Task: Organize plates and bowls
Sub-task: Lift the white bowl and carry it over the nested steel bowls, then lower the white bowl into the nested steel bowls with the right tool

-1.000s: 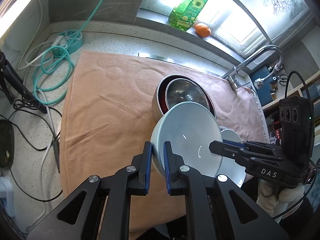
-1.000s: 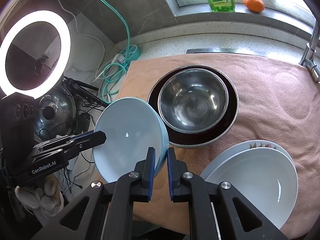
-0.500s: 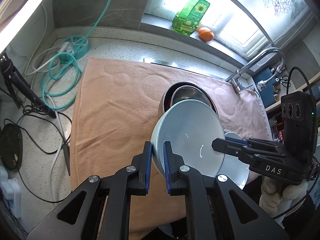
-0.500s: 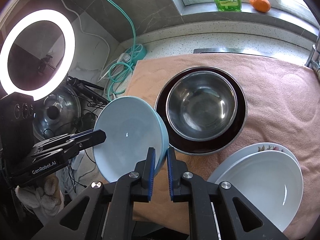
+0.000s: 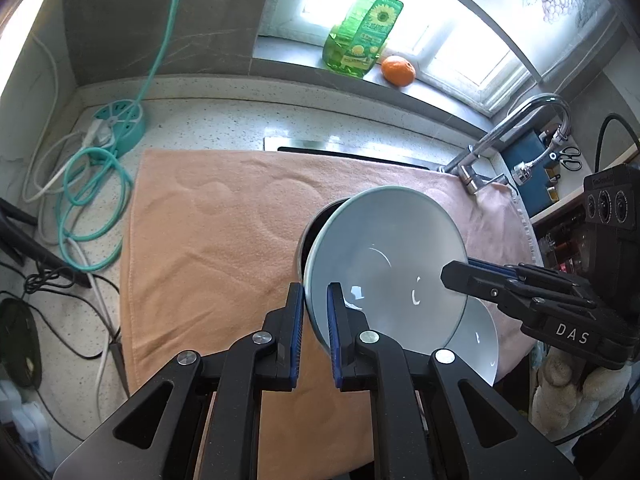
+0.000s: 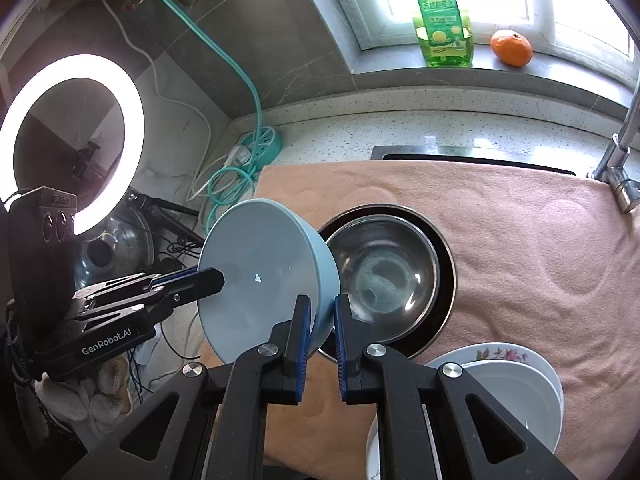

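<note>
A light blue bowl [image 5: 384, 256] [image 6: 260, 256] hangs tilted above the peach towel, held by its rim from two sides. My left gripper [image 5: 314, 304] [image 6: 212, 280] is shut on the rim's left edge. My right gripper [image 6: 320, 312] [image 5: 456, 276] is shut on the opposite edge. Beside the blue bowl, a steel bowl [image 6: 384, 272] sits nested in a dark bowl [image 6: 444, 264]; the left wrist view hides most of it. White plates [image 6: 512, 392] [image 5: 480, 332] are stacked at the near right on a floral plate [image 6: 504, 354].
The peach towel [image 5: 208, 240] covers the counter and sink. A faucet [image 5: 520, 124] stands at the back right. A green soap bottle [image 5: 360, 32] and an orange [image 5: 398, 70] sit on the sill. A teal power strip [image 5: 116, 124] with cables and a ring light [image 6: 72, 140] are at the left.
Both grippers have moved together with the blue bowl held between them, a little up and toward the nested bowls. In the left wrist view it now covers the steel bowl.
</note>
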{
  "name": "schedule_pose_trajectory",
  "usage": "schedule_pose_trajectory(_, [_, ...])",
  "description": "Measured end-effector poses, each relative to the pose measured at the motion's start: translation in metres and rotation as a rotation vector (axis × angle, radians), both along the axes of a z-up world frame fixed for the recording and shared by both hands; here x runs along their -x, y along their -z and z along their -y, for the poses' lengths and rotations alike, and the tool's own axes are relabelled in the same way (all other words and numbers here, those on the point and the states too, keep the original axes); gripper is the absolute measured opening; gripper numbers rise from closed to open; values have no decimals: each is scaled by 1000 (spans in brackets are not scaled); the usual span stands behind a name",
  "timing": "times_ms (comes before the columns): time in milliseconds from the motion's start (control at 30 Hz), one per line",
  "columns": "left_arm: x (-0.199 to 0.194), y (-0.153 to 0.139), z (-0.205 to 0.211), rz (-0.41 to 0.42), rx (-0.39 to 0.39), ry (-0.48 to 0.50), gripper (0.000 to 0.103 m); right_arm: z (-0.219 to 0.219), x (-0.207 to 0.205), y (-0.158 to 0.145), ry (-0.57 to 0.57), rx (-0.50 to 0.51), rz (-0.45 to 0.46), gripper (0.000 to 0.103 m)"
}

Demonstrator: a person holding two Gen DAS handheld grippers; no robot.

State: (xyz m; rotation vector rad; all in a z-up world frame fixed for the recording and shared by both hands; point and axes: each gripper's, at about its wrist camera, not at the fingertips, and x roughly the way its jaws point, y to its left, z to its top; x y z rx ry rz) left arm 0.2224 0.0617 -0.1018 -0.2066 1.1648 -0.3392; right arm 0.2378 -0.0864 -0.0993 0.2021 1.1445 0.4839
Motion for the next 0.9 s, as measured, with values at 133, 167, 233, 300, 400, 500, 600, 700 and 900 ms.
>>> schedule_pose_trajectory(133, [-14, 13, 11, -41, 21, 8, 10, 12, -11, 5, 33, 18, 0, 11])
schedule_pose_trajectory(167, [-16, 16, 13, -47, 23, 10, 10, 14, -14, 7, 39, 23, -2, 11])
schedule_pose_trajectory(233, [-19, 19, 17, -56, 22, 13, 10, 19, -18, 12, 54, 34, -7, 11])
schedule_pose_trajectory(300, [-21, 21, 21, -59, 17, 21, 10, 22, -22, 17, 62, 44, -13, 11])
schedule_pose_trajectory(400, [-23, 23, 24, -63, 9, 32, 10, 27, -27, 25, 76, 52, -29, 11])
schedule_pose_trajectory(500, [-25, 26, 25, -69, 2, 37, 10, 31, -31, 35, 87, 53, -53, 11])
schedule_pose_trajectory(600, [-26, 31, 25, -79, -3, 38, 10, 33, -33, 44, 94, 51, -78, 11])
schedule_pose_trajectory(700, [-27, 35, 25, -87, -10, 39, 10, 33, -34, 48, 91, 57, -85, 11])
schedule_pose_trajectory(900, [-30, 42, 26, -98, -12, 39, 10, 30, -37, 53, 96, 68, -90, 11])
